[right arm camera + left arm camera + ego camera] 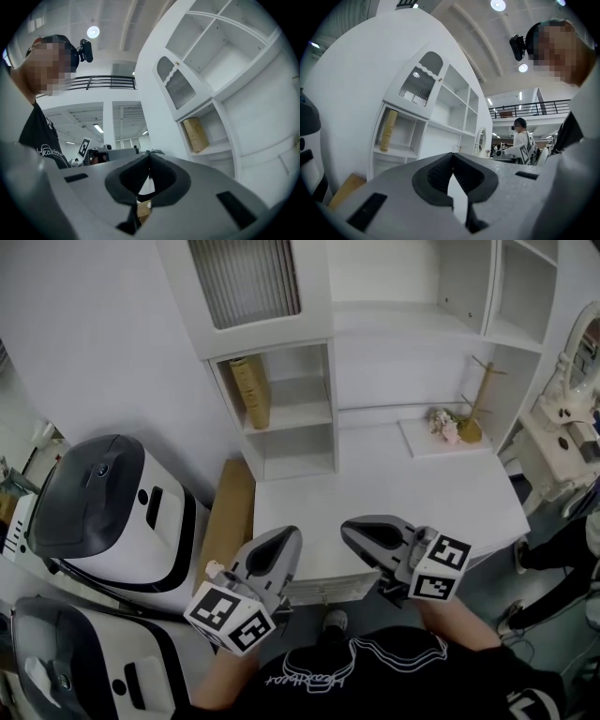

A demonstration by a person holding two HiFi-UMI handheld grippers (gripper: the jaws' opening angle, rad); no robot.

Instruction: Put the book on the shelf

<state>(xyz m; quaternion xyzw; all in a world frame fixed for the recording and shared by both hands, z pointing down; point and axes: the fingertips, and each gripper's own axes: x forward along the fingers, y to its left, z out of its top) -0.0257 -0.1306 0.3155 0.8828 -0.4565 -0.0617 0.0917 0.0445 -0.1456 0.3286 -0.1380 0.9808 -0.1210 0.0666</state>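
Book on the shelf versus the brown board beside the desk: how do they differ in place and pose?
The book stands on end in an upper cubby of the shelf, tilted against the cubby's left wall; the board sits low, outside the shelf, between the desk and a white machine. The book is a thick block; the board shows only a flat, plain face. Both are tan.
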